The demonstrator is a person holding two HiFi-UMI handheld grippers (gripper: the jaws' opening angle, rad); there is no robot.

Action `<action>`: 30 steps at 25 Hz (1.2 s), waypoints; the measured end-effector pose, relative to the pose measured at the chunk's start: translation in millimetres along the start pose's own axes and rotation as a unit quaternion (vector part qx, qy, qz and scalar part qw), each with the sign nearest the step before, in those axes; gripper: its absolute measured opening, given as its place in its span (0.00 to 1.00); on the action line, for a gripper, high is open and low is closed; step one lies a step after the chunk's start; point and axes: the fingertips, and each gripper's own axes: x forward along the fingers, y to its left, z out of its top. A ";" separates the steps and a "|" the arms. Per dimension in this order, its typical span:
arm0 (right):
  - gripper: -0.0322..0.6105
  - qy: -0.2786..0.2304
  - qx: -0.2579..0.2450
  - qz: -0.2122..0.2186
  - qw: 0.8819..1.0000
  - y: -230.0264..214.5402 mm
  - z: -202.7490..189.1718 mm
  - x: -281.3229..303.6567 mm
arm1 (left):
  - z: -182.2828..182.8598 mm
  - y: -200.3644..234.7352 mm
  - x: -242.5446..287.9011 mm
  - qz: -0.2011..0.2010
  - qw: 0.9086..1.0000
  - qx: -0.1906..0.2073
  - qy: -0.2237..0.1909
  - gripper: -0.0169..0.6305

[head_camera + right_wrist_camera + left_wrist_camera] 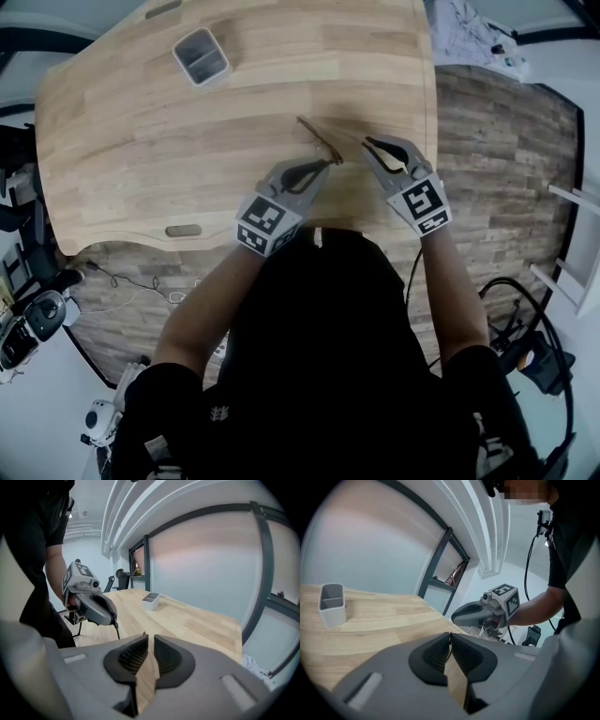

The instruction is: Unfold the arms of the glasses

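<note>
Grey left gripper [450,635]: my jaws are clenched almost together on a thin dark arm of the glasses [319,141], caught right at the tips.
Right gripper [150,637]: my jaws stand a narrow slit apart, with only wood showing through, and grip nothing. Its tips face the left gripper from close by.
Glasses: over the near right part of the table, between my two grippers, the frame reaching away from the left tips.
Table [141,141]: light wooden planks.
Container [201,55]: grey, upright, well apart at the far left.
</note>
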 end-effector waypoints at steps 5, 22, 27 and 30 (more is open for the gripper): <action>0.10 -0.007 0.016 -0.020 1.000 -7.1 -0.7 -12.9 | -4.1 -17.6 1.7 -0.013 1.000 0.014 0.009 0.06; 0.10 -0.001 0.025 -0.018 1.000 14.9 -14.9 -30.3 | -11.3 -68.3 2.4 -0.044 0.995 0.088 0.031 0.07; 0.10 0.002 0.022 -0.010 1.000 20.2 -14.4 -27.2 | -1.5 -78.9 -4.6 -0.060 0.994 0.090 0.003 0.08; 0.10 0.002 0.017 -0.005 1.000 23.4 -12.3 -24.1 | 7.0 -84.6 -11.5 -0.068 0.993 0.090 -0.019 0.09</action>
